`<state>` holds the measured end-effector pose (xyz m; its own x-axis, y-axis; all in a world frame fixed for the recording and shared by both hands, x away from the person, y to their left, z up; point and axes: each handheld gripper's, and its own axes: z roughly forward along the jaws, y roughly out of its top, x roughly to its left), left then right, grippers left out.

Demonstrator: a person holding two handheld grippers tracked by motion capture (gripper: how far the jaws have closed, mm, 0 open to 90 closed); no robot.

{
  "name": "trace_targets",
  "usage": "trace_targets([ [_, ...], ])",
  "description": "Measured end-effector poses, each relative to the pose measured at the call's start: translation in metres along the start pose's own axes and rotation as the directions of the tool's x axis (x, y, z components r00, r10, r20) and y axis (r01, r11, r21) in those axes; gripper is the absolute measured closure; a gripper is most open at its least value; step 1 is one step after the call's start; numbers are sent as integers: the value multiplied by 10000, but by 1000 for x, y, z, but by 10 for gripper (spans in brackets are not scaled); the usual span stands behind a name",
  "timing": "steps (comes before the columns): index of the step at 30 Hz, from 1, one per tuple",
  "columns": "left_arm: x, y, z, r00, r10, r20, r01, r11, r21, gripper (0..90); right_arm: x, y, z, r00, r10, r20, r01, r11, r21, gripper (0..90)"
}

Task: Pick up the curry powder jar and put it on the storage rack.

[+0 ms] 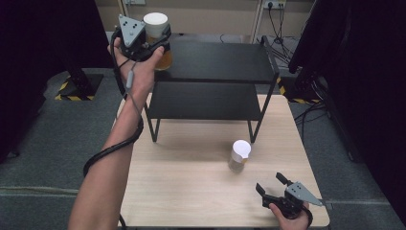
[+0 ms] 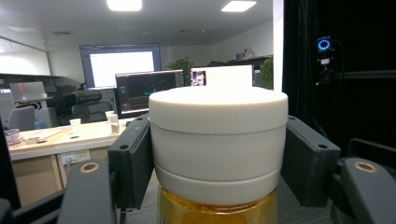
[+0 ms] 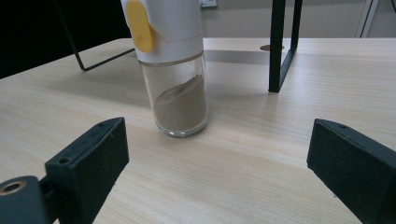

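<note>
My right claw point(image 1: 273, 186) rests low on the tabletop point(image 1: 191, 191) with its jaws spread apart, nothing between them. Just ahead of it stands a glass shaker point(image 3: 180, 88) of brownish powder. Farther off, my left claw point(image 1: 155, 40) is clamped on the white lid of an amber jar point(image 2: 217, 140), held up beside the top shelf of the black rack point(image 1: 215, 62).

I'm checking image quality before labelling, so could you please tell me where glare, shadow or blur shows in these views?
High view: dark surrounds, soft shadow under the black two-tier metal rack. Left gripper view: ceiling lights glare, office behind the white-lidded amber jar soft. Right gripper view: the glass shaker of brown powder is sharp.
</note>
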<state>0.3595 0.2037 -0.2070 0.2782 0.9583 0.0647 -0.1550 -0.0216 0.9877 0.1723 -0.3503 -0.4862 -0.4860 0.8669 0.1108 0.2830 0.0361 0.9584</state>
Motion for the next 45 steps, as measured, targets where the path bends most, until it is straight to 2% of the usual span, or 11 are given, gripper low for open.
trace_targets([
  [10, 1, -5, 2, 10000, -15, -79, 17, 9999, 160, 336, 1, 0, 0, 10000, -33, 8, 33, 10000, 21, 56],
  [18, 2, -9, 1, 9996, -218, -194, 222, 9996, 200, 334, 1, 0, 0, 10000, -56, 21, 56, 10000, 22, 56],
  [29, 1, -6, -1, 9996, -93, -267, 100, 9996, 254, 326, 1, 1, 1, 10000, -77, 29, 77, 10000, 47, 56],
  [33, 1, -4, -1, 9992, -267, -289, 277, 9991, 332, 283, 1, 1, 1, 10000, -57, 20, 57, 10000, 57, 56],
  [38, -3, -4, -4, 9980, -396, -498, 411, 9987, 303, 164, 1, 1, 1, 10000, -70, 29, 70, 10000, 59, 56],
  [45, -7, -6, -14, 9979, -416, -495, 423, 9990, 137, 132, 2, 1, 1, 10000, -71, 30, 71, 9999, 83, 56],
])
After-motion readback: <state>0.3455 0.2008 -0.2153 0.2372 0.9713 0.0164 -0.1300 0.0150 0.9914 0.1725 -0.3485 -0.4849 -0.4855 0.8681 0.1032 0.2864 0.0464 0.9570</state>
